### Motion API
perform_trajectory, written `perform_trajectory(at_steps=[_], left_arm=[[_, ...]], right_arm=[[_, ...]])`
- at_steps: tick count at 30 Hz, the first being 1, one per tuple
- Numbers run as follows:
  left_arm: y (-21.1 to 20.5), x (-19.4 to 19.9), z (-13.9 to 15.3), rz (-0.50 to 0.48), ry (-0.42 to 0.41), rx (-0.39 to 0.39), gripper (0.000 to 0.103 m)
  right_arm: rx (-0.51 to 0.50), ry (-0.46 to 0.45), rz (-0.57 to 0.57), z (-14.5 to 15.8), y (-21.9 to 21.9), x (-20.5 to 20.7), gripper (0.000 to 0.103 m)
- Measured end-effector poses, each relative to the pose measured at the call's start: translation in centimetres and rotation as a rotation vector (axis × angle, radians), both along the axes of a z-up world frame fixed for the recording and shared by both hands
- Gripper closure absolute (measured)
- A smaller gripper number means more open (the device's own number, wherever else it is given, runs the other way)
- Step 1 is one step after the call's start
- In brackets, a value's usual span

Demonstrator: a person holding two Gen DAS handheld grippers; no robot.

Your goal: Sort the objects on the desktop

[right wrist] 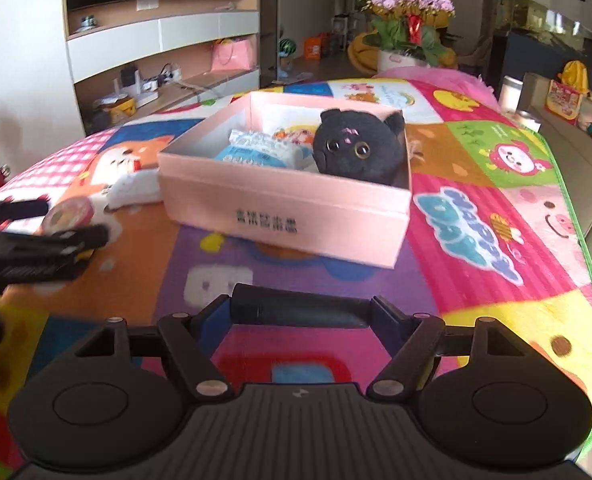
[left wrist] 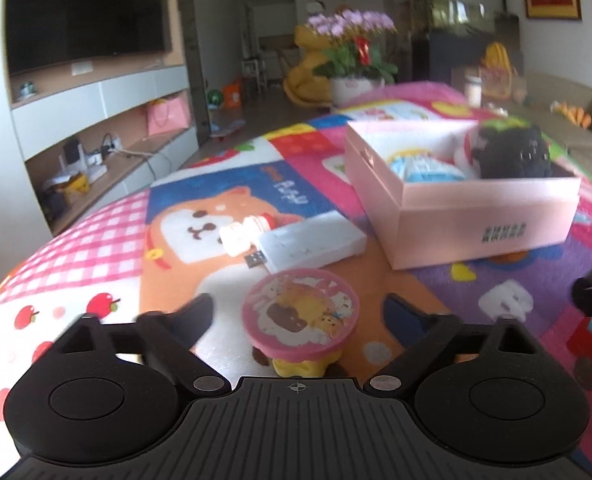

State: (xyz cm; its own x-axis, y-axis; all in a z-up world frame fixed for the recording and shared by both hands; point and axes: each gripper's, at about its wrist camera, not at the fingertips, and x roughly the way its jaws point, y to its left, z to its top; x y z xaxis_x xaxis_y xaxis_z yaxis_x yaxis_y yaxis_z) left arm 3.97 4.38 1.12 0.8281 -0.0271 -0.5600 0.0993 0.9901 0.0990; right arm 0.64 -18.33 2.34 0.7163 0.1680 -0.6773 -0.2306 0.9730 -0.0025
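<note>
Pink-lidded toy [left wrist: 299,312] stands between the open jaws of the left gripper [left wrist: 296,312], near the surface's left edge. Beyond it lie a white USB device [left wrist: 316,242] and small bottle [left wrist: 243,232]; the pink box [right wrist: 283,204], mid-surface, holds a black plush [right wrist: 360,148]. The right gripper [right wrist: 300,308] clamps a black cylinder [right wrist: 300,312].

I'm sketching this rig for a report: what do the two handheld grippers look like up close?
Both the left gripper and the right gripper are matte black plastic, each with a ribbed central body, two round disc housings, angled linkage arms with silver pivot pins, a small crosshair mark and blue finger pads. No cables or sleeves show.
</note>
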Motion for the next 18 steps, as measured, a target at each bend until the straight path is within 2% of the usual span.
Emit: perform_trajectory(at_steps=[2, 4, 7, 11, 15, 18], left_arm=[[0.0, -0.1, -0.1, 0.007, 0.005, 0.001, 0.029], [0.0, -0.4, -0.1, 0.011, 0.006, -0.002, 0.042], [-0.3, -1.4, 0.3, -0.024, 0.009, 0.009, 0.042], [-1.6, -4.3, 1.6, -0.143, 0.007, 0.026, 0.042], [-2.6, -6.0, 4.5, -0.235, -0.035, -0.036, 0.042], [-3.5, -5.1, 7.5, -0.282, -0.097, -0.092, 0.042]], right_arm=[[-0.007, -0.001, 0.023, 0.3, -0.5, -1.0, 0.028], [-0.013, -0.012, 0.044, 0.7, -0.7, -1.9, 0.028], [-0.013, -0.027, 0.076, 1.3, -0.9, -3.0, 0.028], [-0.012, -0.064, 0.119, 2.8, -1.1, -4.4, 0.028], [0.0, -0.143, 0.142, 5.5, -2.0, -5.5, 0.028], [0.007, -0.246, 0.138, 8.4, -2.7, -5.4, 0.028]])
